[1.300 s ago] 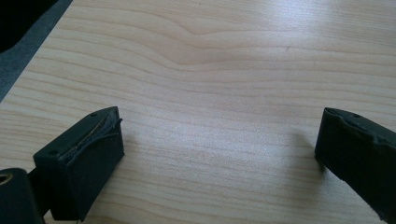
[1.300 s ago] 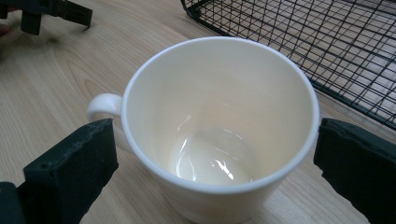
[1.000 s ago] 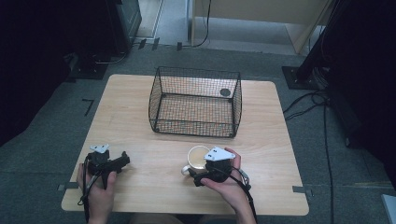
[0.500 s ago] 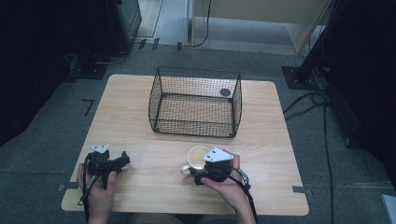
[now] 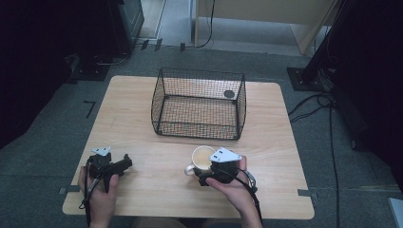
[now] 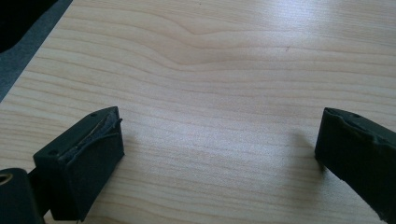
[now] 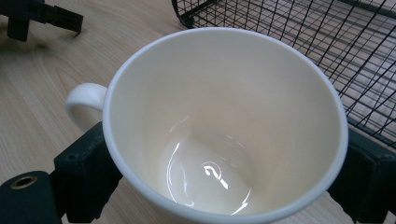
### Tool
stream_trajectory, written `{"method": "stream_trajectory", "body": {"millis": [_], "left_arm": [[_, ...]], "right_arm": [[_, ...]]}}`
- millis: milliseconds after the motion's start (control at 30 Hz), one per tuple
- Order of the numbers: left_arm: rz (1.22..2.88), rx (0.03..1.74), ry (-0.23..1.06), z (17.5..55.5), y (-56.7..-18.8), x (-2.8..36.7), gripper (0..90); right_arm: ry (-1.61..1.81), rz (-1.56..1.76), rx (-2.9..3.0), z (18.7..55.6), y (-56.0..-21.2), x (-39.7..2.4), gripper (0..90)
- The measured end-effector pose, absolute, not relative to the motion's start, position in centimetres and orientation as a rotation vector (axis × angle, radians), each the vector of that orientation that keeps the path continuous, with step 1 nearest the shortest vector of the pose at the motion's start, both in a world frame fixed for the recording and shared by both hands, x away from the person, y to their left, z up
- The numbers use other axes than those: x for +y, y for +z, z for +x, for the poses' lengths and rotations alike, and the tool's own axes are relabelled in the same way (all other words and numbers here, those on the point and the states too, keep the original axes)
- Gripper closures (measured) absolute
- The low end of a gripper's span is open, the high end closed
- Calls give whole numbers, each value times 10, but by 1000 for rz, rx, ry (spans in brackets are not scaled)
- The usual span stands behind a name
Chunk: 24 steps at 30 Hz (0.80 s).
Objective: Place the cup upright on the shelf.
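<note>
White mug (image 7: 224, 130) clamped in my right claw (image 5: 214, 172); lift level, clear basket (image 5: 199, 102) rim upper centre. Left claw (image 5: 124, 164) open, idle.

A glossy cream mug (image 7: 224, 126), empty and upright, stands on the table just before the wire basket (image 5: 199, 102), handle leftward.

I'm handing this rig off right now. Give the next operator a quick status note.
Right gripper: jaws on either side of the white mug, apparently gripping it, near the table's front edge.
Left gripper: open, empty, low over bare wood at front left.
Wire basket: mid-table, just beyond the mug; a small dark round thing sits in its far right corner.
Done: mug grasped.
Left: probably lift it into the basket and release.
</note>
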<state>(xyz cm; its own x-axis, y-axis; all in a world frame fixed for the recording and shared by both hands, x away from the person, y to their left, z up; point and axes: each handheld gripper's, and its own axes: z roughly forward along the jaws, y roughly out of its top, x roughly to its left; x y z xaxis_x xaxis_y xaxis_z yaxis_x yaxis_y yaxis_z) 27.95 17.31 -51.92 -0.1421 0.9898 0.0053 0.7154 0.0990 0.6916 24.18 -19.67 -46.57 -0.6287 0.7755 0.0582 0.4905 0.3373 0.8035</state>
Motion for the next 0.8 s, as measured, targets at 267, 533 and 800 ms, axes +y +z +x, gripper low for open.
{"method": "stream_trajectory", "body": {"millis": [267,533,800], "left_arm": [[1663,1915,774,279,-519,173,12],[1660,1915,775,280,-519,173,12],[1660,1915,775,280,-519,173,12]], "right_arm": [[1178,1103,2269,249,-443,-196,87],[1177,1099,2263,259,-423,-198,87],[1181,1080,2269,271,-399,-199,87]]}}
